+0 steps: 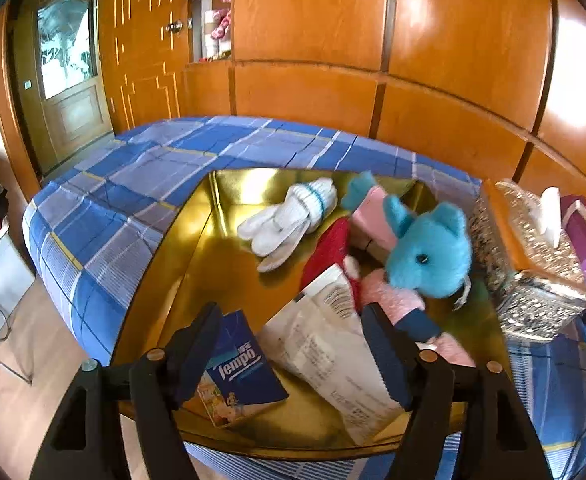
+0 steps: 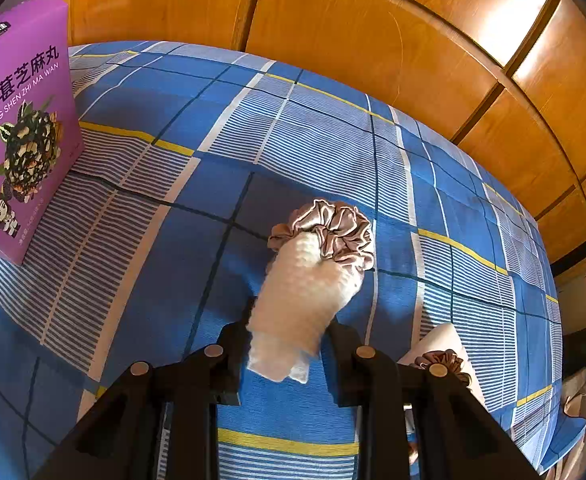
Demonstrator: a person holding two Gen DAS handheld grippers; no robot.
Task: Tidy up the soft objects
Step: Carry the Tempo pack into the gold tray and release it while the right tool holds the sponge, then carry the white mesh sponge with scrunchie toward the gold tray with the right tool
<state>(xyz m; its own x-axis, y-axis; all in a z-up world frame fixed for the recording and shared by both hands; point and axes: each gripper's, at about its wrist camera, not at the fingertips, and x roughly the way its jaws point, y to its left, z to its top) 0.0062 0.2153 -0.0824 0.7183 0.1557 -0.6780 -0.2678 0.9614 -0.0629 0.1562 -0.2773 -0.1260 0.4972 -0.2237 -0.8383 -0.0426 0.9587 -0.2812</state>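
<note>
left wrist: left gripper [image 1: 293, 354] jaws spread, pinching nothing, above gold tray [image 1: 181, 264] holding Tempo tissue pack [image 1: 239, 364], white socks [image 1: 289, 220], blue plush [image 1: 425, 252] | right wrist: right gripper [image 2: 285, 354] pinches cream fluffy roll [image 2: 301, 304] over plaid bed [image 2: 173, 184], satin scrunchie [image 2: 333, 226] at its tip | step: likely carrying roll trayward; next: lower, release.

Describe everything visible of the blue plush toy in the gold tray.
The plush toy has a fluffy bright blue head with rounded ears, a small black eye and a pink fuzzy body with a dark blue band. It lies tilted on its side at the right of the gold tray, against a red cloth and a pink box, its body partly hidden behind the right finger of the open left gripper. A small tag hangs under its head. The gripper does not hold it.
</note>
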